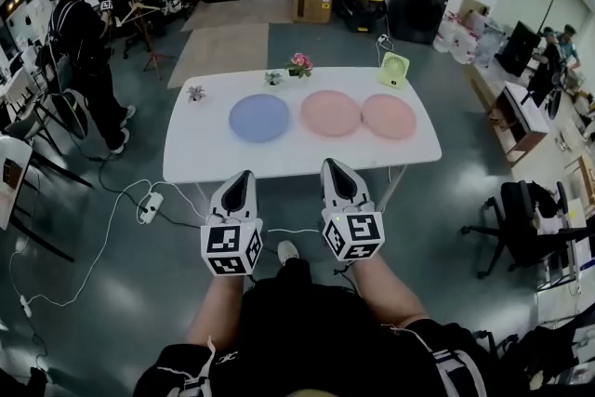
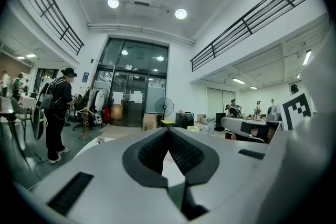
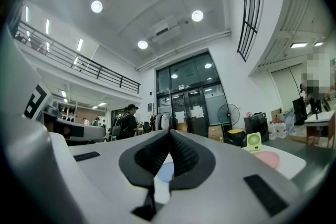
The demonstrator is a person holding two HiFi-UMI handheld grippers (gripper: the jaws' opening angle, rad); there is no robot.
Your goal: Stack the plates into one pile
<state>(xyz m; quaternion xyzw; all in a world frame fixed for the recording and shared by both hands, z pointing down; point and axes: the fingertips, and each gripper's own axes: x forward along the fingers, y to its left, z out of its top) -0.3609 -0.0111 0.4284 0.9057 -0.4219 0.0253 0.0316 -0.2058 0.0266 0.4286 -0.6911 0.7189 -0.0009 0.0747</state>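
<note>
Three plates lie in a row on the white table (image 1: 204, 165): a blue plate (image 1: 258, 118) at the left, a pink plate (image 1: 331, 113) in the middle and a second pink plate (image 1: 389, 116) at the right. None rests on another. My left gripper (image 1: 244, 175) and right gripper (image 1: 333, 165) hover side by side just short of the table's near edge, both shut and holding nothing. In the right gripper view the shut jaws (image 3: 169, 132) frame a bit of the blue plate (image 3: 164, 170), with a pink plate (image 3: 270, 159) off to the right. The left gripper (image 2: 168, 130) points level at the table.
Small flower pots (image 1: 299, 64) and a green desk fan (image 1: 393, 70) stand along the table's far edge. A person (image 1: 84, 42) stands at the left. A power strip with cables (image 1: 149, 205) lies on the floor by the table's near left corner; an office chair (image 1: 521, 218) stands at the right.
</note>
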